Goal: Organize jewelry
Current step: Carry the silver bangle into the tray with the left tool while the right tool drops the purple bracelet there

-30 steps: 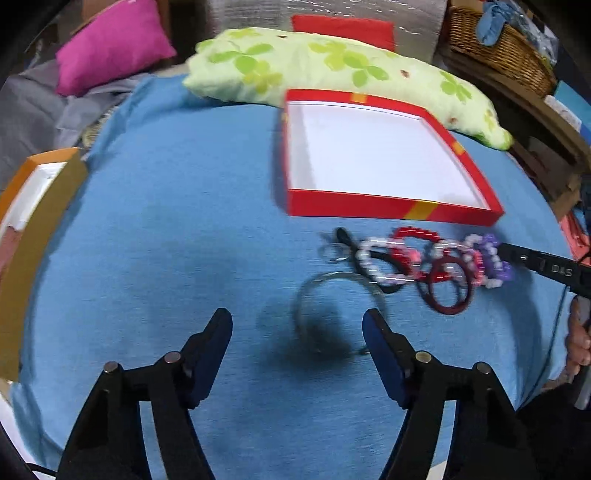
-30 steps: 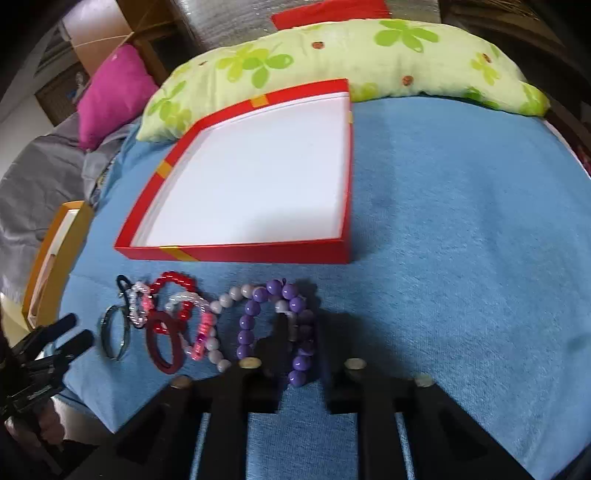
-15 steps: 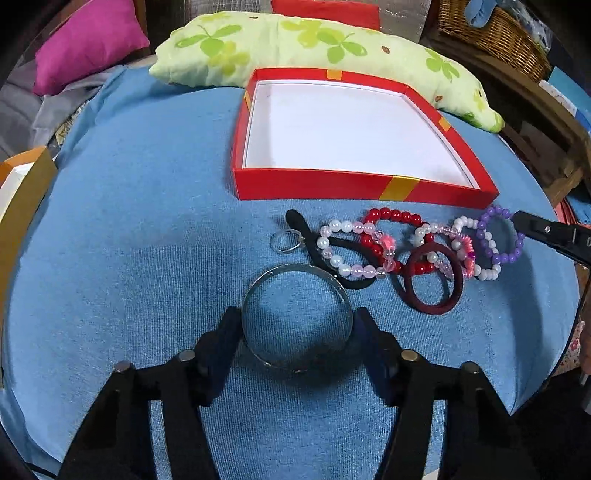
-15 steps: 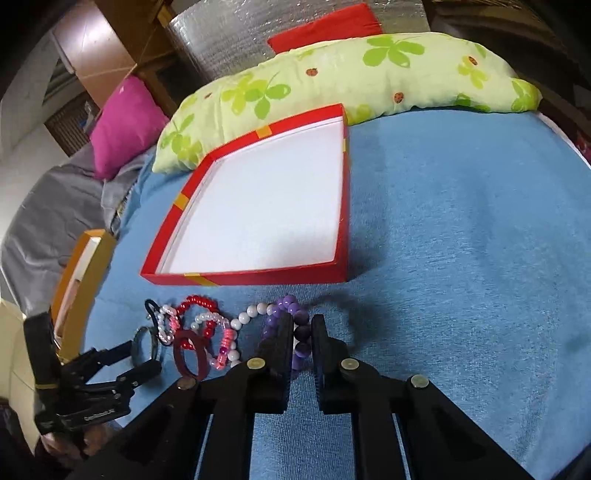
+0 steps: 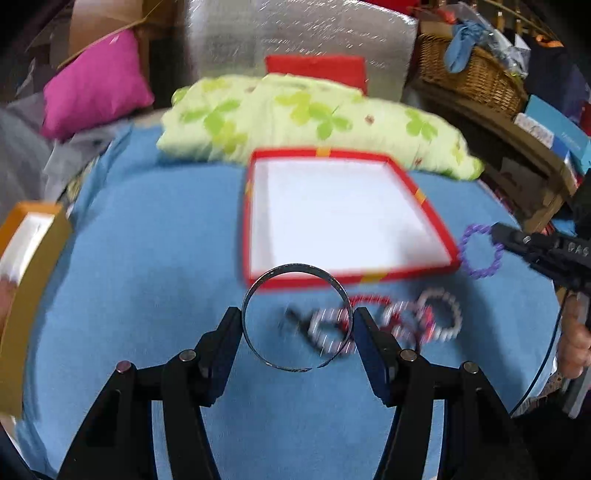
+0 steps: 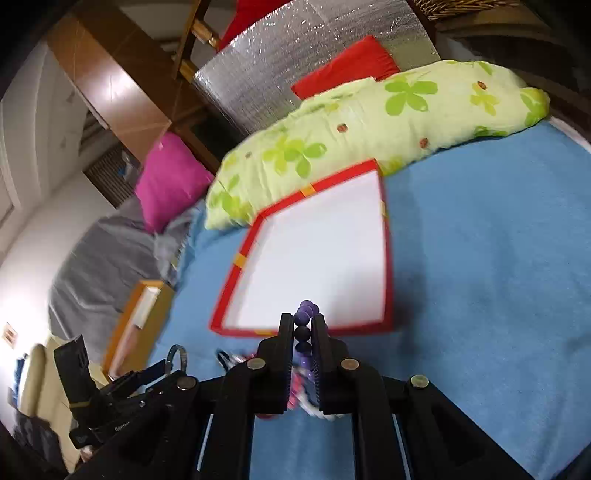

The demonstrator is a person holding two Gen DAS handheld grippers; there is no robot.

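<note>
Silver bangle (image 5: 296,317) — an open metal cuff, pinched across its width between the fingers (image 5: 226,343) of the left gripper (image 5: 295,332), held clear above the blue blanket (image 5: 155,236). Purple bead bracelet (image 6: 306,321) nipped between the near-closed fingers (image 6: 285,354) of the right gripper (image 6: 302,332), its loop hanging off the bed just beside the near right corner of the red box (image 5: 255,275).

Remaining bracelets (image 5: 399,325) — white, red and pink beads, blurred — lie in a loose cluster on the blanket between the box's near wall and the bed's near edge. Individual pieces cannot be told apart.

The box sits at mid-bed, shallow, white floor bare, red walls low with yellow tape marks. Behind it, touching its far edge, a green floral pillow (image 5: 314,122) runs along the head of the bed.

Blanket bare and flat to the left of the box and, in the right wrist view, wide open to its right. At the bed's left edge an orange box (image 5: 33,266). Beyond: magenta cushion (image 5: 96,85), red cushion (image 5: 317,70) against a silver foil panel (image 5: 295,33), wicker basket (image 5: 472,77) on a shelf at far right.
</note>
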